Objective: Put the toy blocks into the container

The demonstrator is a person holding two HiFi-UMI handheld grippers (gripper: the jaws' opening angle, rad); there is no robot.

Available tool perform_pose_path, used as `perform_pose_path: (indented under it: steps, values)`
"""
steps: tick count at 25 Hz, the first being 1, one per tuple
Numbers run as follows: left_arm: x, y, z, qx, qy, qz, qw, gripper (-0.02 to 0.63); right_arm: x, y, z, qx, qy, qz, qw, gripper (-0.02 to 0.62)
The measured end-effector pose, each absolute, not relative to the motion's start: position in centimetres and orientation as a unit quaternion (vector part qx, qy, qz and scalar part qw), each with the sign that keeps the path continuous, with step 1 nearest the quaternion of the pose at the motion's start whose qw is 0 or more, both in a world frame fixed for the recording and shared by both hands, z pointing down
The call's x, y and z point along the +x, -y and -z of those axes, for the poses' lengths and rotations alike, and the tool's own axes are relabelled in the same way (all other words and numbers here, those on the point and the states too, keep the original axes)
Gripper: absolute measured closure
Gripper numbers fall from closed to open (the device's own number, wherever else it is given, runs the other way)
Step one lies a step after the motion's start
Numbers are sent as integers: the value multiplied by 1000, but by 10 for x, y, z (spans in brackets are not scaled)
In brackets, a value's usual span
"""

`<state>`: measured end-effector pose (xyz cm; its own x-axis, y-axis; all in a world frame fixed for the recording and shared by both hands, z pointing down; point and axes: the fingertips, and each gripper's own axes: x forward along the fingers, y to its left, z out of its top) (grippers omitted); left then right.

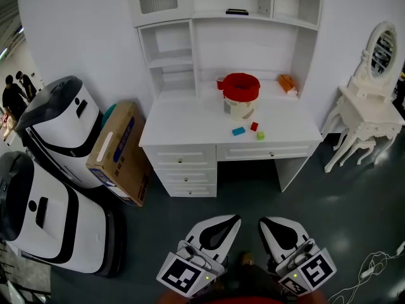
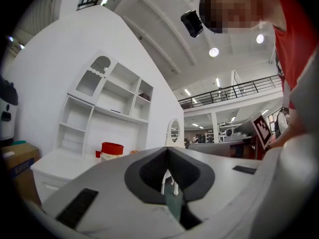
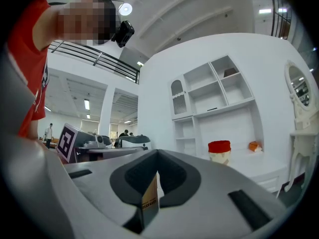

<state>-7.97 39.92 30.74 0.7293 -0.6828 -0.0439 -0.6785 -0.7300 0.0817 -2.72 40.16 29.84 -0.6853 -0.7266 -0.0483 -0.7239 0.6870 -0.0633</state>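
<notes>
**Head view.**
- Desk, white, with a hutch above.
- Container, red-topped, at mid-desk towards the back edge.
- Three blocks in front of the container, near the front edge and right of centre: blue block, red block, green block. All lie loose, close together but apart from each other and outside the container.
- Orange item at the back right corner.
- Box leaning at the desk's left side.
- Left gripper and right gripper low in the frame over the floor, well apart from the desk, both pointing towards it.

**Left gripper view.**
- Left gripper: jaws pressed together, nothing between them.
- Container far ahead on the desk. The blocks cannot be made out.

**Right gripper view.**
- Right gripper: jaws pressed together, empty.
- Container and orange item far ahead.

**Step in hand.** Approach, by my reading; no block has been picked up yet.

**Next move.** Close in on the desk's front edge, spread one gripper's jaws and lower them over a block. The red top looks like a lid, so the other gripper may have to lift it first.
</notes>
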Motion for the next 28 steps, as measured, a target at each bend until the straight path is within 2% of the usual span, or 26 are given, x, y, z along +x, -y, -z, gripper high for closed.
perform_pose_path:
  steps: [3, 6, 14, 28]
  values:
    - [-84, -371, -307, 926, 373, 60, 11, 580, -28, -381, -301, -393, -919, 14, 34, 583]
    - [-81, -343, -312, 924, 379, 47, 17, 580, -22, -351, -306, -393, -919, 17, 37, 583]
    - [-62, -239, -311, 915, 401, 34, -20, 580, 3, -241, -318, -384, -923, 12, 31, 583]
    - [-30, -104, -344, 908, 417, -35, 12, 580, 21, -101, -330, -357, -934, 27, 7, 583]
